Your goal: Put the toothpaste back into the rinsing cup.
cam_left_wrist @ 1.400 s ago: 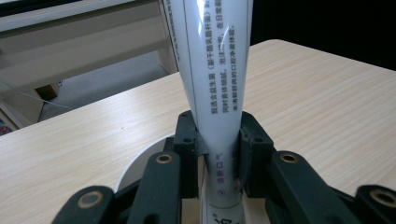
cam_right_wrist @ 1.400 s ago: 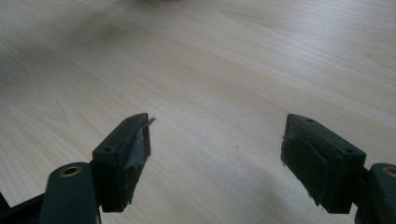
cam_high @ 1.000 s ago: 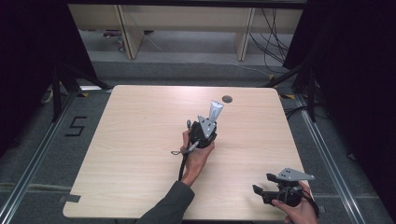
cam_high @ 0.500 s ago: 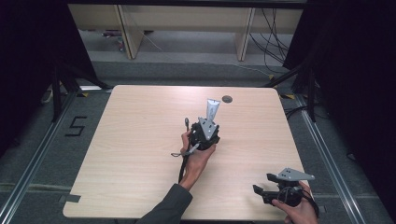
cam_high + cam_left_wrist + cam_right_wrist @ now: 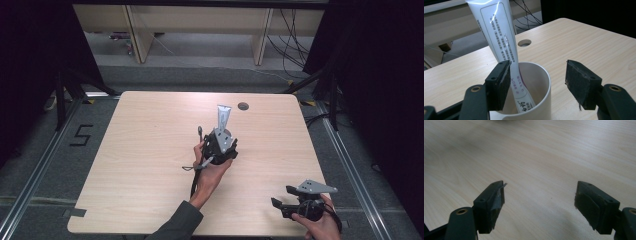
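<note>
A white cup [image 5: 537, 75] stands on the wooden table [image 5: 145, 150] with a white toothpaste tube [image 5: 499, 32] leaning in it, its flat end up. My left gripper [image 5: 539, 77] is open, with its jaws either side of the cup's mouth. Its left pad [image 5: 505, 82] touches the tube and its right pad is apart from it. From above, the left gripper [image 5: 222, 137] is at the table's middle with the tube [image 5: 223, 117] rising beyond it. My right gripper [image 5: 282, 196] is near the front right corner, open [image 5: 540, 195] over bare wood, holding nothing.
A round cable hole [image 5: 243, 106] lies in the table near its far edge, just beyond the cup. The left gripper's cable [image 5: 195, 170] trails along the forearm. Dark curtains flank the table and shelving legs stand behind it.
The tube has swung from leaning right to more nearly upright, and the left hand has shifted slightly right. The right gripper has stayed where it was.
</note>
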Tool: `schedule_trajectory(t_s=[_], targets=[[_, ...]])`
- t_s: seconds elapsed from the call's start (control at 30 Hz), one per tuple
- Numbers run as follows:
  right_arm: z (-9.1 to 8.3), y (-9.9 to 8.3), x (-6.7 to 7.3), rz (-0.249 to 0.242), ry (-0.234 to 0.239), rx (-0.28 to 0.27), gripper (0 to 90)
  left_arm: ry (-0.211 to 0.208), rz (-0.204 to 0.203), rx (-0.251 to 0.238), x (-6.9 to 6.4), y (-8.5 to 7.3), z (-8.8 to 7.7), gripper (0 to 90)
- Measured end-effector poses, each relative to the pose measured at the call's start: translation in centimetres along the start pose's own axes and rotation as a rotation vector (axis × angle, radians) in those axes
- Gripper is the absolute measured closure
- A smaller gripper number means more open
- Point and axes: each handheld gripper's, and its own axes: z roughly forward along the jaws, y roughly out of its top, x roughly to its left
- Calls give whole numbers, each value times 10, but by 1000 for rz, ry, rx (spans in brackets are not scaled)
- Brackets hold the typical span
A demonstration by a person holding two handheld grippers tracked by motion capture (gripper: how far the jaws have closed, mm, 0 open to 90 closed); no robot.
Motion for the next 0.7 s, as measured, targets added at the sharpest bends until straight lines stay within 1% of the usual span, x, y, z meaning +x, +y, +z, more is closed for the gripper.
schedule_trajectory(t_s=[0.03,0.07,0.1,0.17,0.27,0.33,0.4,0.43,0.5,0.57,0.6,0.67,0.7], targets=[[0,0,0,1,-2,-5,249,-11,0,2,0,-1,-1,368],[0,0,0,4,-1,-5,249,-16,11,6,0,-1,-3,365],[0,0,0,4,-2,-4,249,-19,14,10,1,-1,-4,363],[0,0,0,1,-3,0,249,-45,-5,8,1,-2,-7,359],[0,0,0,-1,-10,-3,249,-74,16,9,0,-2,-11,359],[0,0,0,-3,-13,-2,249,-102,-1,16,-1,-4,-14,357],[0,0,0,-2,-17,-6,249,-121,-7,22,-1,-4,-16,351],[0,0,0,-2,-12,-1,249,-131,-19,17,-2,-5,-17,347],[0,0,0,-2,-16,-6,249,-159,-40,22,-2,-7,-20,339],[0,0,-1,3,-12,-9,249,-182,-53,25,-2,-10,-23,335],[0,-1,1,36,1,-2,249,-191,-53,28,-3,-11,-25,333],[0,-1,0,38,0,4,249,-211,-53,33,-3,-13,-28,331],[0,-1,0,48,-1,6,249,-216,-54,33,-3,-14,-29,331]])
